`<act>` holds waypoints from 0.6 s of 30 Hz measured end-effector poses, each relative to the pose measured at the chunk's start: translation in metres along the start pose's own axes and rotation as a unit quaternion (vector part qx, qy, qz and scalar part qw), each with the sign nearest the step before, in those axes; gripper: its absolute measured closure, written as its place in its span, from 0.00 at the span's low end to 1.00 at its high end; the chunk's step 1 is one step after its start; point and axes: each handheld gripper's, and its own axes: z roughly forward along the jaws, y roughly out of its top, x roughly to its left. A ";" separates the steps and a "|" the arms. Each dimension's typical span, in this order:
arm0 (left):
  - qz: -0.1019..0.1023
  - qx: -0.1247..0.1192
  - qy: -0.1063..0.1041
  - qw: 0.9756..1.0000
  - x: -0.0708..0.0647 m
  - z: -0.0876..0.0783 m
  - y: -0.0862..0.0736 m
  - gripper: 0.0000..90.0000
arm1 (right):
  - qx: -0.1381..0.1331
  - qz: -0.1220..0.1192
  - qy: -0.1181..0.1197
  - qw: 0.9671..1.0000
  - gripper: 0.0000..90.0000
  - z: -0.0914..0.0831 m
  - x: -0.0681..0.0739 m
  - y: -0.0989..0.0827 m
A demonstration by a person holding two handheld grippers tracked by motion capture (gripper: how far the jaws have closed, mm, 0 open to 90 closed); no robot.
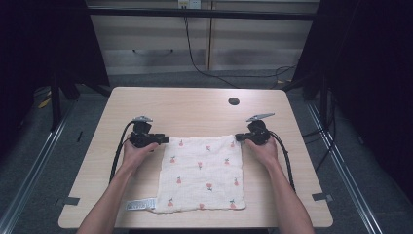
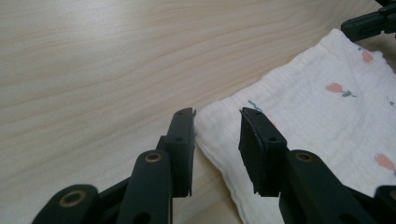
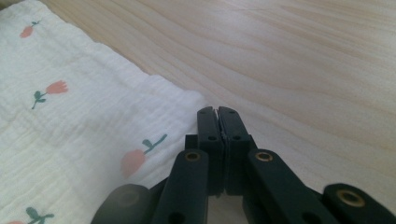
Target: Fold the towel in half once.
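Observation:
A white cloth printed with small pink flowers lies flat on the wooden table. My left gripper rests at its far left corner. In the left gripper view the jaws stand apart with that corner of the cloth lying between them, and the pads do not press on it. My right gripper is at the far right corner. In the right gripper view its jaws are pressed together at the corner tip of the cloth, pinching its edge.
A dark round hole sits in the table's far part. A white label strip sticks out at the cloth's near left corner. Tape marks lie near the front corners. Dark curtains flank the table.

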 end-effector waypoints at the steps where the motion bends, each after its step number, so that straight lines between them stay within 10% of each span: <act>1: 0.000 -0.002 0.002 1.000 -0.002 0.003 0.002 0.73 | 0.000 0.000 0.000 1.000 0.99 0.000 0.000 0.000; 18: 0.041 0.010 0.011 0.999 -0.008 0.019 -0.003 0.88 | 0.001 0.003 0.000 1.000 0.99 -0.001 0.000 -0.001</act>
